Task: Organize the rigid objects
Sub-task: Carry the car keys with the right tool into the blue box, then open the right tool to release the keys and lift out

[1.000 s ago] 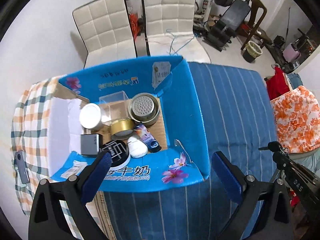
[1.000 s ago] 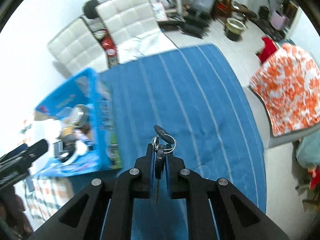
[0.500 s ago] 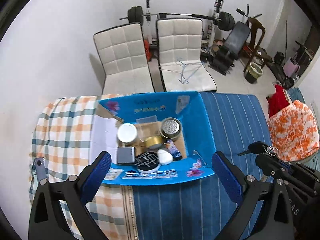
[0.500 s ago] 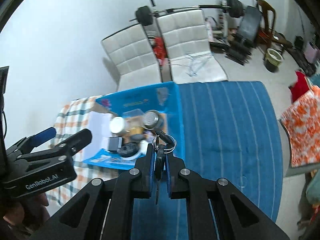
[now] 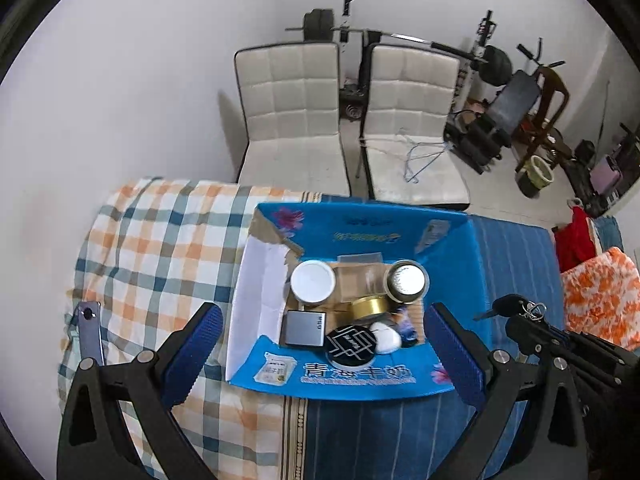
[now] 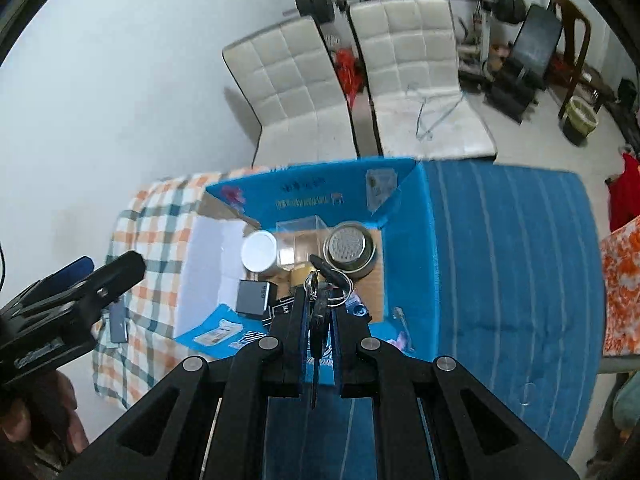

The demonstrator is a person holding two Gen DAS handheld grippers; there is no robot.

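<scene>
Keys (image 6: 320,304) between right claw (image 6: 318,312) fingers

Box (image 5: 476,264) is bright blue w/ pink flower prints and white text, one flap white inside. Bedsheet (image 5: 160,240) is orange/teal/white plaid, the other cover (image 6: 508,256) is blue w/ thin pale stripes. Inside: white-lidded jar (image 5: 313,281), gold tin (image 5: 369,307), grey box (image 5: 304,328), black round lid (image 5: 352,344) w/ white line pattern. Chairs (image 5: 294,120) are white quilted w/ black trim. Orange-white floral fabric (image 5: 600,300) at the edge.
</scene>
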